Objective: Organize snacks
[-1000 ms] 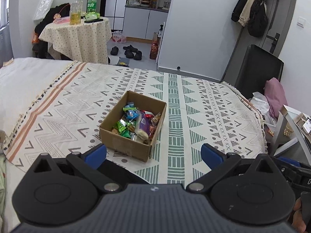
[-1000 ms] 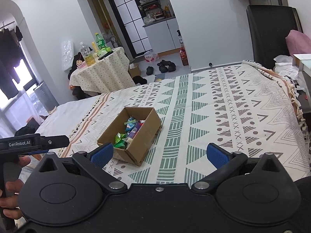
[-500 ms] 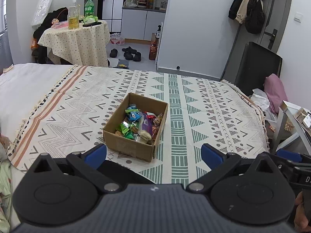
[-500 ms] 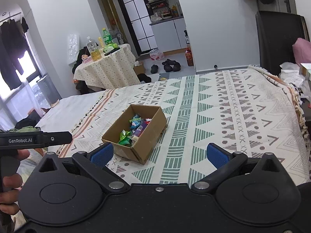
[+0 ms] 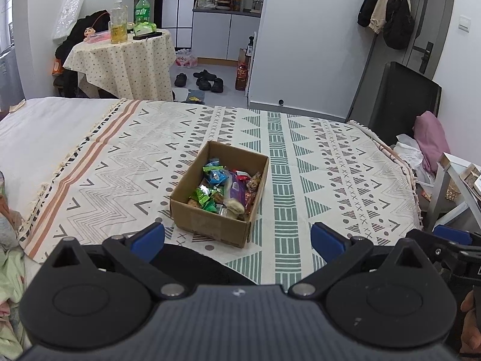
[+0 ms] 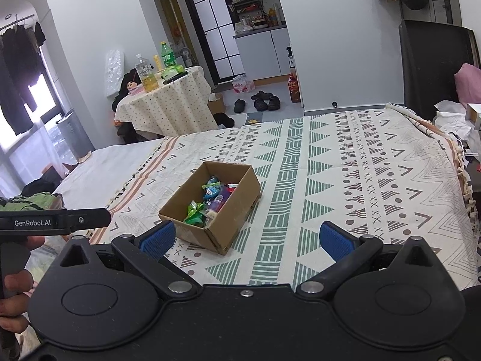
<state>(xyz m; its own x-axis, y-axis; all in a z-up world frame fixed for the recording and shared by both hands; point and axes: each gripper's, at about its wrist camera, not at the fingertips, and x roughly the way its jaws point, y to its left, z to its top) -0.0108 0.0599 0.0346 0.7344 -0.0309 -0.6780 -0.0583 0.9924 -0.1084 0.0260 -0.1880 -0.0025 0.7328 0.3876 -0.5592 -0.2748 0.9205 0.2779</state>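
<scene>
Two grippers held wide apart, nothing gripped: left gripper (image 5: 237, 237); right gripper (image 6: 246, 239) | cardboard box (image 5: 210, 221) of snacks (image 5: 224, 191) seen on patterned bedspread (image 5: 315, 162)

Open cardboard box (image 5: 210, 225) of wrapped snacks (image 5: 224, 191)

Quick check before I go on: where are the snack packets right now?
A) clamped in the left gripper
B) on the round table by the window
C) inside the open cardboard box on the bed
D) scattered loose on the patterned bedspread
C: the snack packets all lie inside the open cardboard box, while the left gripper and right gripper are both open and empty.
</scene>
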